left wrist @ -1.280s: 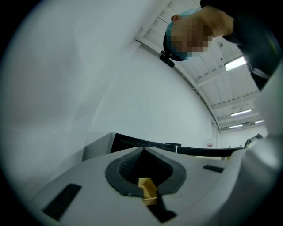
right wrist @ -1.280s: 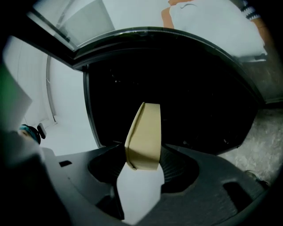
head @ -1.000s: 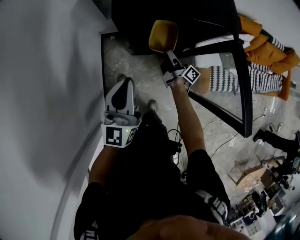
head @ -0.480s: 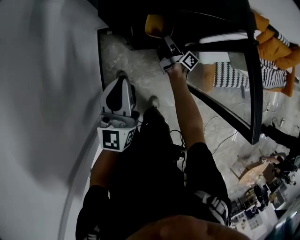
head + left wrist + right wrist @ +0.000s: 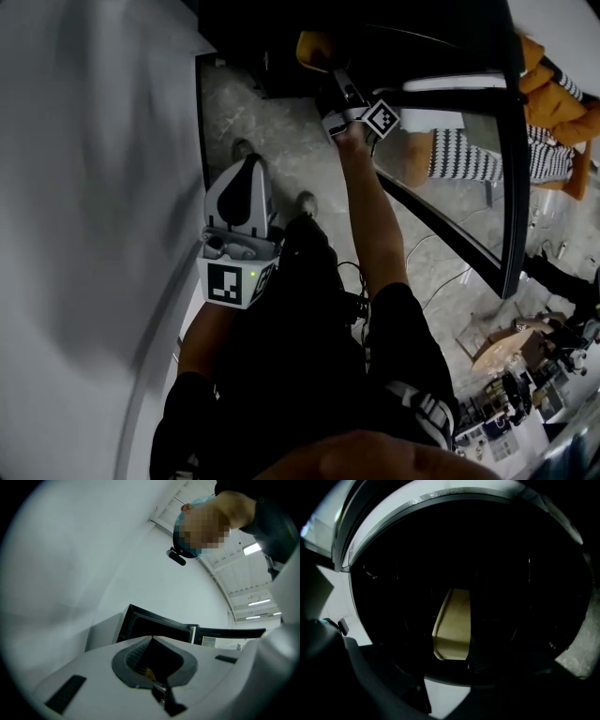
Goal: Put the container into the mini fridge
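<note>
In the head view my right gripper [image 5: 330,80] is shut on a yellow container [image 5: 312,49] and holds it level in the mouth of the black mini fridge [image 5: 281,28]. The fridge top hides part of the container. The right gripper view shows the container [image 5: 452,623] upright between my jaws, with the dark fridge interior [image 5: 511,597] around it. The glass fridge door [image 5: 502,187] stands open to the right. My left gripper [image 5: 246,169] hangs lower at the left, white jaws together and nothing held. It faces the fridge [image 5: 150,623].
A white wall [image 5: 84,187] runs along the left. The floor is marble [image 5: 281,159], with cables [image 5: 441,272] trailing across it. A person in a striped top and orange jacket [image 5: 544,94] is beyond the door. Boxes and small clutter [image 5: 516,375] lie at lower right.
The right gripper has carried the yellow container further into the fridge's opening, so less of it shows. The left gripper has risen slightly.
</note>
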Demonstrator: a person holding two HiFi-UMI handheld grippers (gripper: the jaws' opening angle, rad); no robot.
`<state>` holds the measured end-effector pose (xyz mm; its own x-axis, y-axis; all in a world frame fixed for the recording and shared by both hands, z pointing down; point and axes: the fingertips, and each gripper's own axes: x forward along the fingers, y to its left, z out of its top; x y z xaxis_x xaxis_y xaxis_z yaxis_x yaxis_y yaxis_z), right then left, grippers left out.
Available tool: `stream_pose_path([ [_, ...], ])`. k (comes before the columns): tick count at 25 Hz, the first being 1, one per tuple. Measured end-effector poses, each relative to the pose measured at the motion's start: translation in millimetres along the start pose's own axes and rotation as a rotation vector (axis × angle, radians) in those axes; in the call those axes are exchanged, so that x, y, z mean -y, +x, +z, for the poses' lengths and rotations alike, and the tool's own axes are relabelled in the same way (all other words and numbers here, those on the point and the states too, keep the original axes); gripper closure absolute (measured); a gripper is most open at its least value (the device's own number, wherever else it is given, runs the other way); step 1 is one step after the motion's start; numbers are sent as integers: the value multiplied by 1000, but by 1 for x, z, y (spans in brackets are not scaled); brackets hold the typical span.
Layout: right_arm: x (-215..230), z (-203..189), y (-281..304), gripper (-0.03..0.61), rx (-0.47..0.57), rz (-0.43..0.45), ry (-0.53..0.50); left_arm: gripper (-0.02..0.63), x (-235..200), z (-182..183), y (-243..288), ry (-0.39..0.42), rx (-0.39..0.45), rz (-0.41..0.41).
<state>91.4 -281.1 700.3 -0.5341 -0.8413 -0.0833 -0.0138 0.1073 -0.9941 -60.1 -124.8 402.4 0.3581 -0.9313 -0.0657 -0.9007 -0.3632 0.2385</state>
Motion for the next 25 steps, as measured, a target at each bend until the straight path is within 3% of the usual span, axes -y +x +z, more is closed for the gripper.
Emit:
stream_pose_path([
  [9,-2,4,14,347,-10,-35,-25,609,3,0,-6,-6,-18,-9],
  [25,0,21,21,348,20,-93,21,609,14,-1,-17,-31,-47,-19],
])
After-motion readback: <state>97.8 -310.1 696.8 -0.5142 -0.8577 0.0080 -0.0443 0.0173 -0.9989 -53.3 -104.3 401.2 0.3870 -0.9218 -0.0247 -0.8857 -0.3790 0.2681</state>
